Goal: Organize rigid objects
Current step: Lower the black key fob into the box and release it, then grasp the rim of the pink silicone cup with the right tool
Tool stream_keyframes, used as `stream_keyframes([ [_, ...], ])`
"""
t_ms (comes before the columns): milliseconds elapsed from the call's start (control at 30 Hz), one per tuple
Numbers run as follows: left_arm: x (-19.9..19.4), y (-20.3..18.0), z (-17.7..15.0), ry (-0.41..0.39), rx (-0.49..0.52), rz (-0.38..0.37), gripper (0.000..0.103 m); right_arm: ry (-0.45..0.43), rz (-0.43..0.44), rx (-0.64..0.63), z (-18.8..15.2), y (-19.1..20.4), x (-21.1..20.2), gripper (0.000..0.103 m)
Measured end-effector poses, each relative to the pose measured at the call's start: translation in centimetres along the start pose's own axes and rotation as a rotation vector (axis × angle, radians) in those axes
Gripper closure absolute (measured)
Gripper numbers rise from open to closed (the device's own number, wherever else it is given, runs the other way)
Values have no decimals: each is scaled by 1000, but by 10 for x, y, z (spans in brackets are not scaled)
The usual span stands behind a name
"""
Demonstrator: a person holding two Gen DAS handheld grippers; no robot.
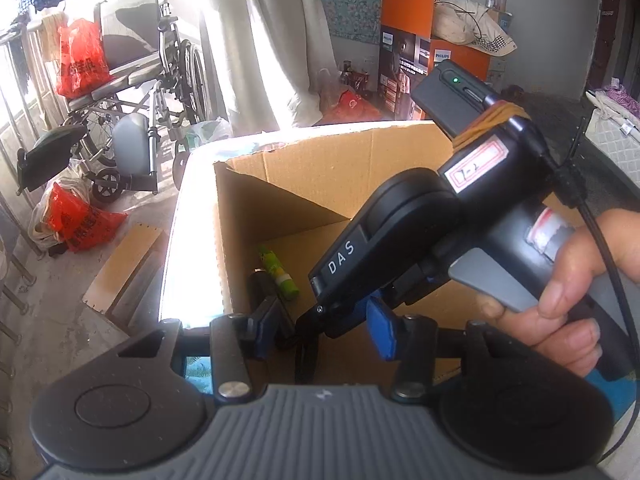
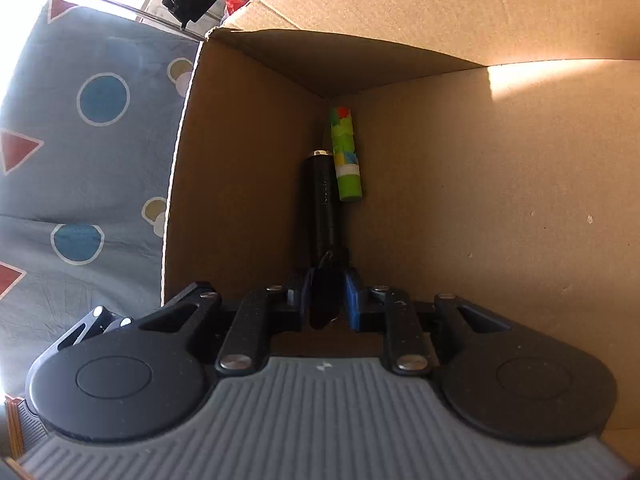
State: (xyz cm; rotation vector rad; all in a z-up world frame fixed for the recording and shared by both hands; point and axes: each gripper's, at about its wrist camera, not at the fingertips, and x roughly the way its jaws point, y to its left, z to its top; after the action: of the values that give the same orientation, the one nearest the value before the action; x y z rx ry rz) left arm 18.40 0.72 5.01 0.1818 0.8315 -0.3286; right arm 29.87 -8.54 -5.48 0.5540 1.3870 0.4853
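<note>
Two objects are inside the cardboard box [image 2: 500, 208], both lying on its floor close to the far corner: a black cylinder [image 2: 325, 204] with a metal cap at its far end, and a green tube [image 2: 346, 160] with a colourful printed label. The green tube lies just beside the black cylinder, on the side away from the box wall, and they look to be touching along their length, though I cannot tell this for sure. The right gripper [image 2: 330, 304] is lowered inside the box, and its blue-padded fingers [image 2: 354, 300] are closed down on the near end of the black cylinder, with only that object in the narrow gap between them. In the left wrist view the same box [image 1: 320, 168] is seen from above its near rim, with the green tube [image 1: 278, 272] on the floor, and the right gripper [image 1: 340, 320] reaches down into the box, held by the person's hand [image 1: 576, 292]. The left gripper [image 1: 320, 336] hangs over the near edge of the box; its fingers [image 1: 380, 332] are spread apart and hold nothing. Outside the box, beyond its far wall, there is a wheelchair [image 1: 136, 80] with a red plastic bag [image 1: 82, 58] on its seat, and also an orange carton [image 1: 424, 56]. The box stands on a grey cloth [image 2: 88, 152] printed with circles and triangles.
</note>
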Motion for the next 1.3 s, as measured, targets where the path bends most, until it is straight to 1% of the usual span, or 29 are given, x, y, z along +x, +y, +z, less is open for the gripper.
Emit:
stream_keyframes([
  [33,-2,1,0,-8,-6,-4,53,-7,-1,1,0,1,-2,81],
  [67,-5,1,1,-16,-11,-7,52,-19,-5,1,-1,2,-4,74],
  [100,-9,1,0,-28,-19,-14,52,-29,-3,-2,-2,4,-8,70],
  [233,-33,1,-6,-93,-50,-51,49,-84,27,-23,-14,11,-35,67],
  [333,-55,-7,-12,-145,-53,-76,49,-146,52,-58,-33,16,-68,63],
  [433,-78,-14,-22,-195,-43,-117,45,-227,97,-101,-62,20,-110,63],
  [533,-95,-25,-37,-228,-25,-172,41,-329,132,-148,-104,13,-160,63],
  [600,-98,-34,-48,-228,-6,-221,37,-403,134,-182,-136,-2,-194,62],
  [700,-89,-50,-67,-184,24,-286,33,-495,98,-191,-187,-28,-219,62],
  [733,-82,-59,-75,-153,47,-311,30,-514,81,-182,-200,-35,-222,62],
  [767,-74,-66,-82,-127,65,-323,29,-527,58,-166,-212,-46,-218,62],
  [833,-59,-83,-97,-74,108,-320,29,-539,4,-132,-232,-65,-207,62],
  [900,-45,-102,-112,-32,161,-304,29,-536,-72,-102,-249,-82,-188,62],
  [967,-33,-119,-126,4,202,-293,29,-519,-138,-88,-256,-94,-164,62],
  [1033,-22,-129,-133,37,215,-314,29,-506,-176,-85,-260,-101,-146,62],
  [1067,-16,-133,-135,52,211,-314,29,-500,-187,-94,-260,-103,-133,62],
  [1133,-7,-142,-139,62,222,-293,30,-496,-217,-107,-260,-103,-118,63],
  [1233,0,-154,-142,41,260,-238,31,-497,-275,-138,-260,-100,-105,67],
  [1267,1,-156,-143,38,266,-235,32,-492,-286,-158,-260,-100,-102,72],
  [1300,2,-158,-143,35,270,-233,32,-486,-289,-167,-259,-100,-101,83],
])
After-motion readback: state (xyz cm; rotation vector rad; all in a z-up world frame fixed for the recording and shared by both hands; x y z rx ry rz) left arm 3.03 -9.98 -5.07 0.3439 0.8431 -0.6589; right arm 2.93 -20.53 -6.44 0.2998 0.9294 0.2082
